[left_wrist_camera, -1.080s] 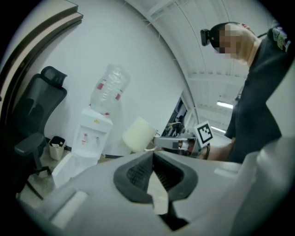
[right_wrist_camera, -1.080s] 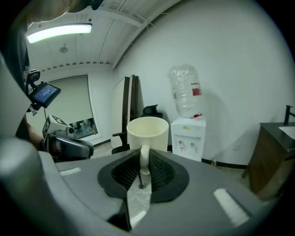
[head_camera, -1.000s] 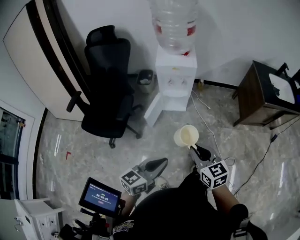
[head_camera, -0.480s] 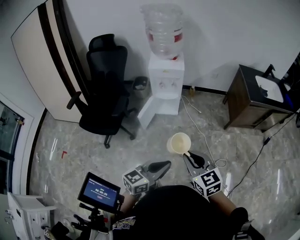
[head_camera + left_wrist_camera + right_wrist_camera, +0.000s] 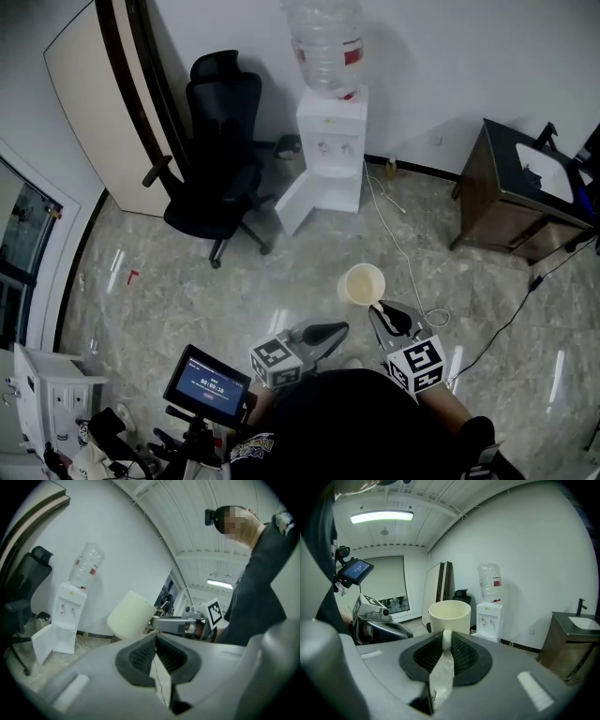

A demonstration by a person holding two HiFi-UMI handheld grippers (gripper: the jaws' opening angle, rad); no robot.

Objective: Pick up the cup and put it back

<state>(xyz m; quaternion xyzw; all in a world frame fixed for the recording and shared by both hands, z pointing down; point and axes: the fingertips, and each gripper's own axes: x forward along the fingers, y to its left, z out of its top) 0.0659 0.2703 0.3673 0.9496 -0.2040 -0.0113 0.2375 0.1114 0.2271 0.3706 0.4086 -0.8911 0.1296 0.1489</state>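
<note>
A cream cup (image 5: pixel 361 284) hangs in the air above the marble floor, upright with its mouth up. My right gripper (image 5: pixel 380 305) is shut on the cup's handle; in the right gripper view the handle (image 5: pixel 446 638) sits pinched between the black pads and the cup (image 5: pixel 449 616) stands just beyond them. My left gripper (image 5: pixel 337 328) is held level to the left of the cup, jaws shut with nothing between them. In the left gripper view the cup (image 5: pixel 130 616) shows past the closed tips (image 5: pixel 155 637), with the right gripper (image 5: pixel 174 623) behind it.
A white water dispenser (image 5: pixel 330 141) with a bottle stands at the far wall, its lower door open. A black office chair (image 5: pixel 220 150) is to its left and a dark wooden cabinet (image 5: pixel 511 192) to the right. A cable (image 5: pixel 403 248) runs over the floor. A small screen (image 5: pixel 206 384) sits near my left.
The head view has swung a little, so the room sits differently in frame. The cup stays in the right gripper at about the same height; both grippers have drifted slightly towards me.
</note>
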